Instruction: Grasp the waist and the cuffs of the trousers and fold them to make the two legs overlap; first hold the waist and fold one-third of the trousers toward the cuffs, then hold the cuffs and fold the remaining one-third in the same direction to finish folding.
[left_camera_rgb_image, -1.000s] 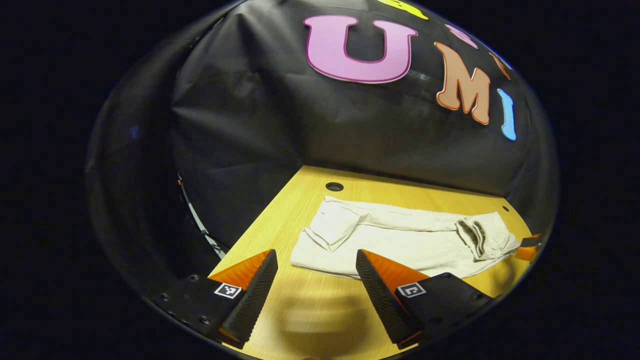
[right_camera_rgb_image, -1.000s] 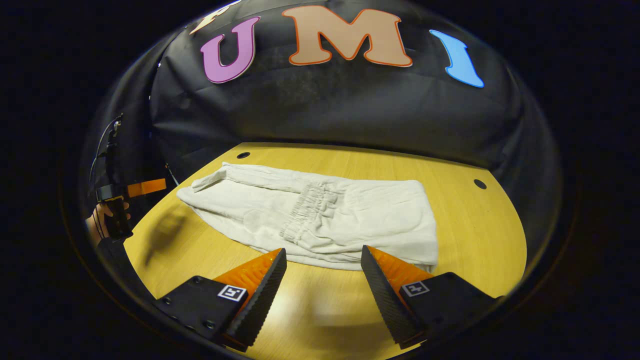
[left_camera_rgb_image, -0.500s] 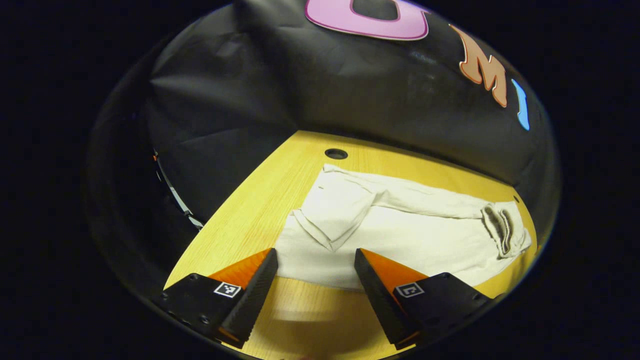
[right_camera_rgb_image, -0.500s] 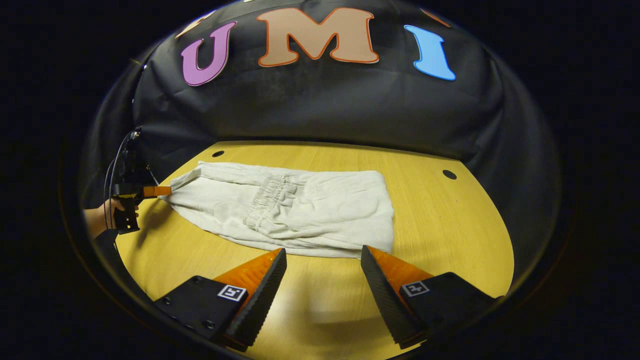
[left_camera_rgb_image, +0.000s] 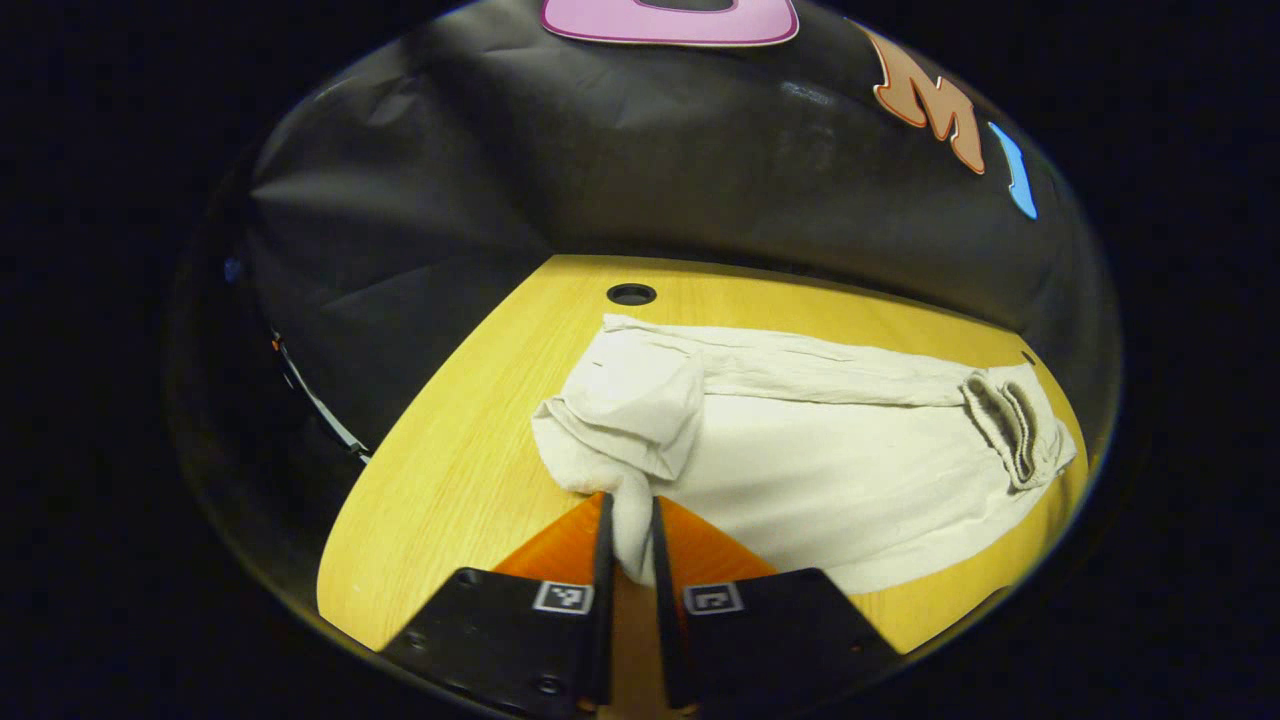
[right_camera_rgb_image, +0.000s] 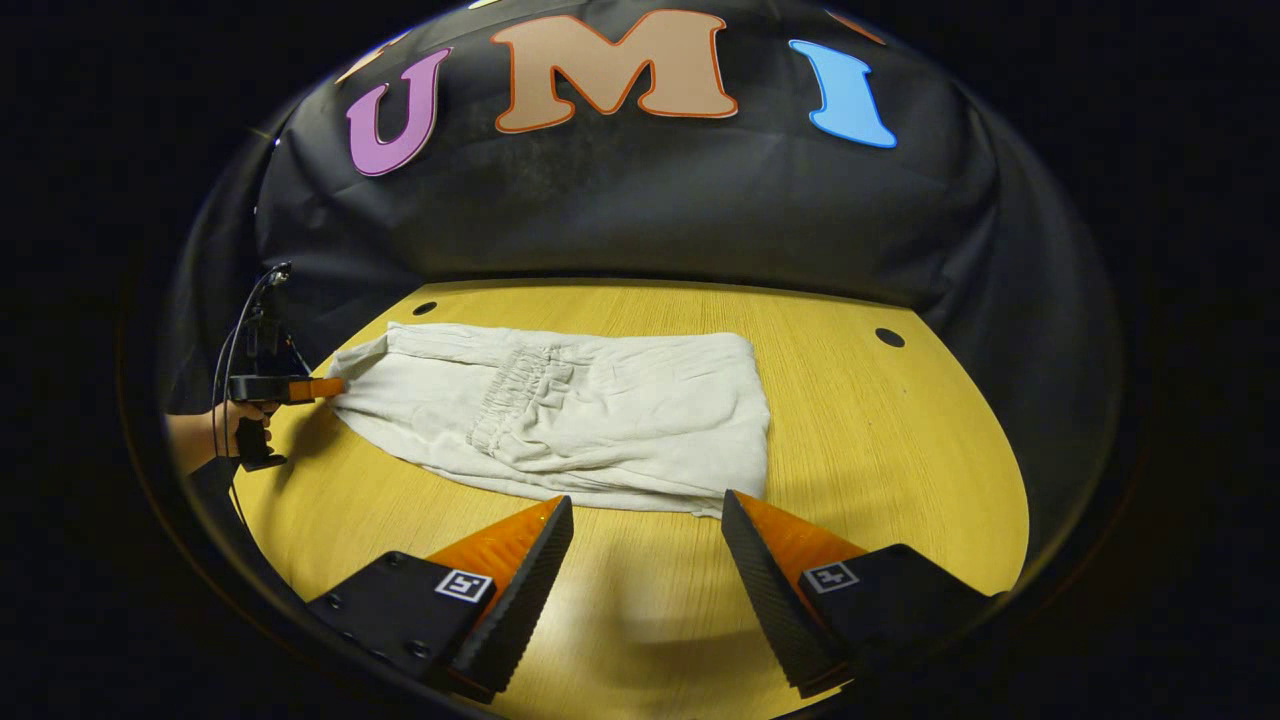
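The jaws of the left gripper (left_camera_rgb_image: 628, 520) are clenched on a bunched corner of the trousers (left_camera_rgb_image: 800, 440), a narrow pleat of pale cloth squeezed between the two ribbed fingers. Just beyond those jaws the cuff end is rumpled, with a soft flap folded over itself, and from there the garment runs away to the right as a long, flattened band of cream, crinkled woven fabric. At its far right end in the left gripper view sits the gathered elastic waistband (left_camera_rgb_image: 1010, 425), puckered into ridges.

The jaws of the right gripper (right_camera_rgb_image: 645, 530) are released, spread wide with bare table (right_camera_rgb_image: 900, 450) between them, hanging just short of the near edge of the trousers (right_camera_rgb_image: 620, 420) without touching. Ahead of these jaws the cloth lies flat with a doubled layer, the shirred waistband (right_camera_rgb_image: 515, 395) crossing its middle as a wrinkled stripe. Far to the left of the right jaws, a hand (right_camera_rgb_image: 235, 420) holds the left gripper (right_camera_rgb_image: 318, 386) at the tapered cuff end.

The table is smooth yellow wood-grain laminate with small round holes (right_camera_rgb_image: 889, 338) near its far edge.
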